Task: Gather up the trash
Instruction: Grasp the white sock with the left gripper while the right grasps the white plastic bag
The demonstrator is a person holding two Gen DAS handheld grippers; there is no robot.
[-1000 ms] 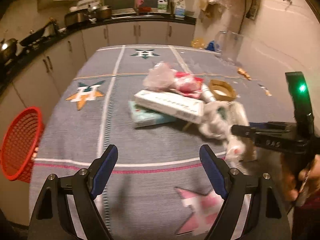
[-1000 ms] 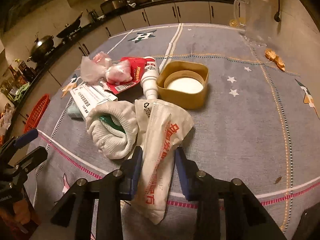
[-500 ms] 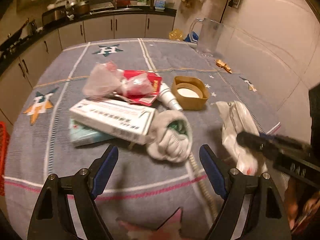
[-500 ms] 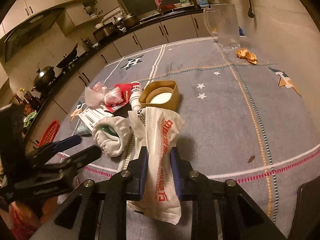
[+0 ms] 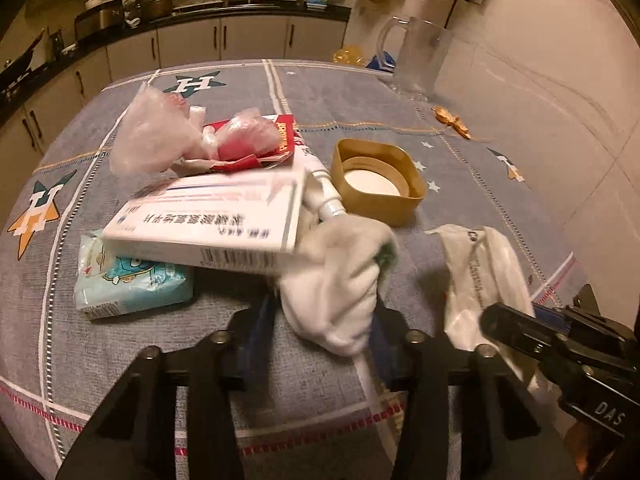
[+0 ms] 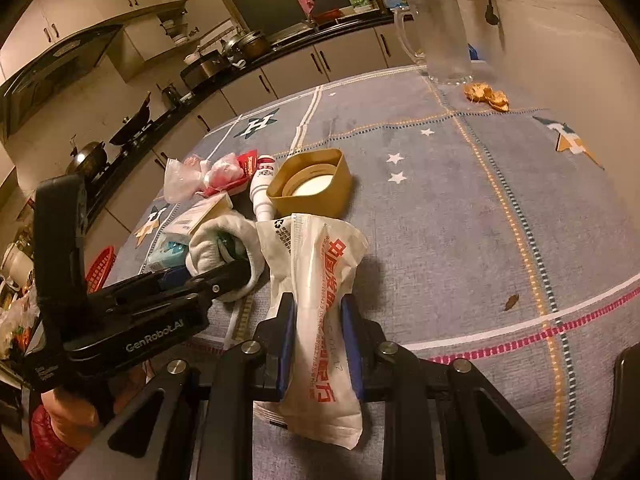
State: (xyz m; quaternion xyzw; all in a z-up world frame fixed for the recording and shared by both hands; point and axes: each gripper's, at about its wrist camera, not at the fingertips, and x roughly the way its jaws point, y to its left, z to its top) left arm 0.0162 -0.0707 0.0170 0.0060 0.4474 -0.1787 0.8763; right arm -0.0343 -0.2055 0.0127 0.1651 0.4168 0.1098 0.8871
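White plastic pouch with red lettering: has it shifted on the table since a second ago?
Yes. In the right wrist view, the white plastic pouch has come nearer, away from the tan square container whose edge it overlapped before.

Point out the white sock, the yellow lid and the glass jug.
white sock (image 5: 336,280), left wrist view, on its bunched middle.
yellow lid (image 6: 316,196), right wrist view, on its near side wall.
glass jug (image 6: 440,36), right wrist view, on the frosted body.
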